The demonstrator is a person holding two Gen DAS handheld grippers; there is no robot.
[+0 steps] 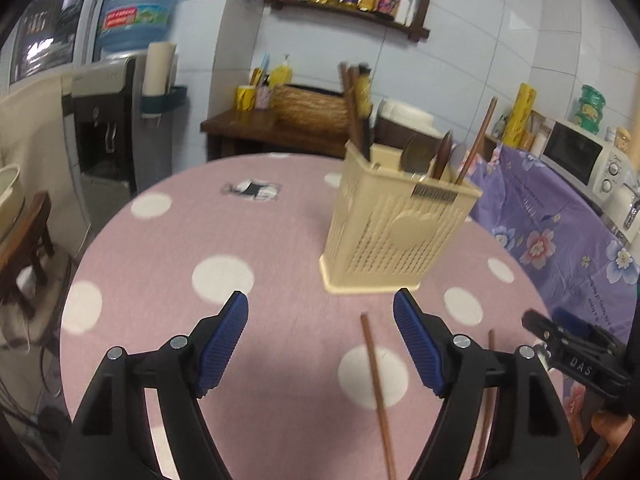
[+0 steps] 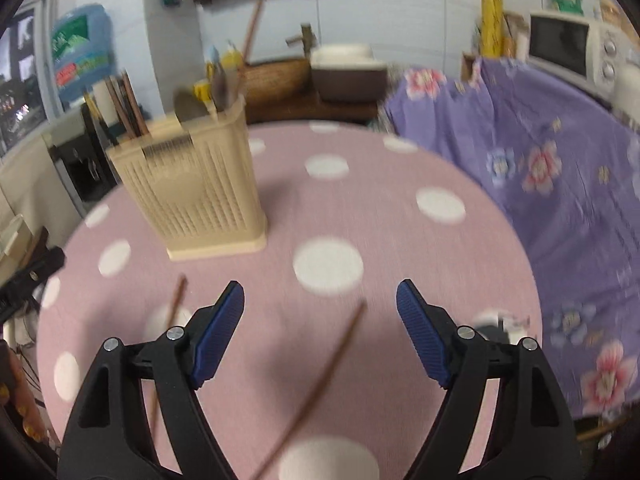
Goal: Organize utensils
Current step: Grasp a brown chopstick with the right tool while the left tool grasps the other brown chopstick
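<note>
— What do we see behind the round table with its pink polka-dot cloth [image 1: 224, 236]?

— We see a water dispenser [image 1: 106, 128] at the left with a blue bottle [image 1: 138, 4] on top, and a dark wooden side table [image 1: 256, 130] carrying a woven basket [image 1: 310, 106] and a yellow cup [image 1: 245, 97].

— And on the wall?

— We make out a wooden shelf [image 1: 352, 10] crowded with colourful packets, against pale tiles.

— To the right?

— We find a purple floral cloth [image 2: 552, 184] draped over a surface, and a white microwave [image 2: 576, 46] standing beyond it, with a yellow roll [image 2: 491, 20] nearby.
</note>
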